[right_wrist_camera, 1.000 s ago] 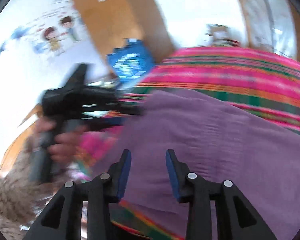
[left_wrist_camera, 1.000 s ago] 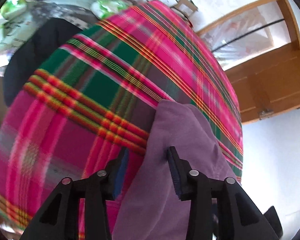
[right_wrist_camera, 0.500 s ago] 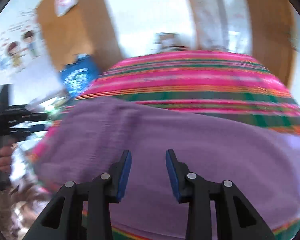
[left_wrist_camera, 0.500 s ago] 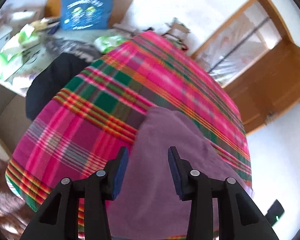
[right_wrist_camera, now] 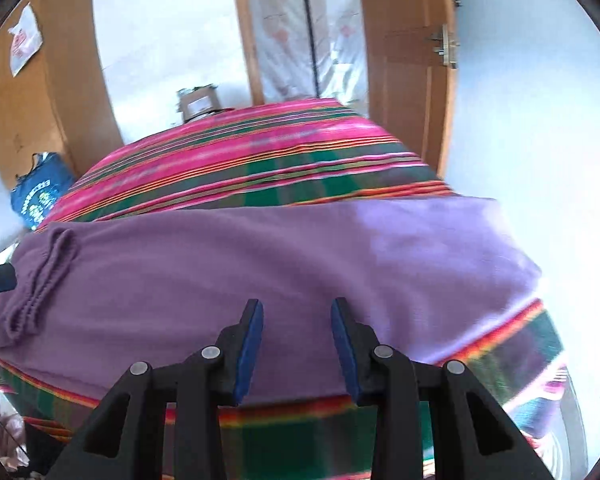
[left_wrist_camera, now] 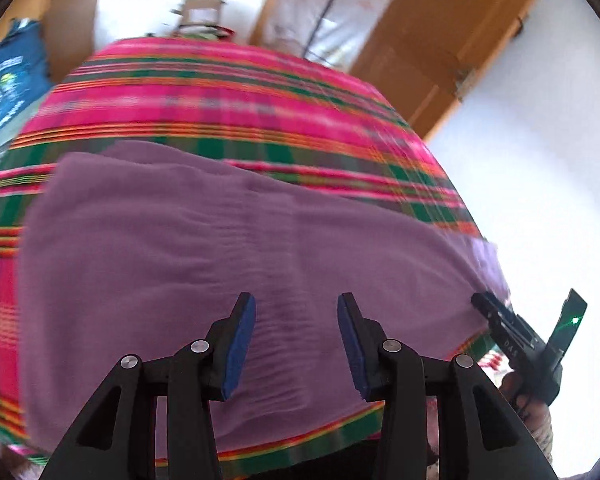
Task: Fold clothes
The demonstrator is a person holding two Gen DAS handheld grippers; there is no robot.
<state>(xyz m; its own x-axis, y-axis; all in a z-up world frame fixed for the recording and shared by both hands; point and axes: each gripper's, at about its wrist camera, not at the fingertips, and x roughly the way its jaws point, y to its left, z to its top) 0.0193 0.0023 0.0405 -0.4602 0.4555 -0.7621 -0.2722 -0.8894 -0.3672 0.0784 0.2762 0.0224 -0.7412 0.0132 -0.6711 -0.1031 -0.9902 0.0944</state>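
While the purple garment lies spread across the lower half of both frames on the plaid-covered worktop, left gripper and right gripper hover spread, empty; whether a fold comes next or has ended, I cannot tell.

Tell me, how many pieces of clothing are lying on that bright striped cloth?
1: a purple garment spread across the near part of the plaid cloth, ahead of both open grippers. A blue printed item sits beyond the cloth's left edge; others may be hidden.
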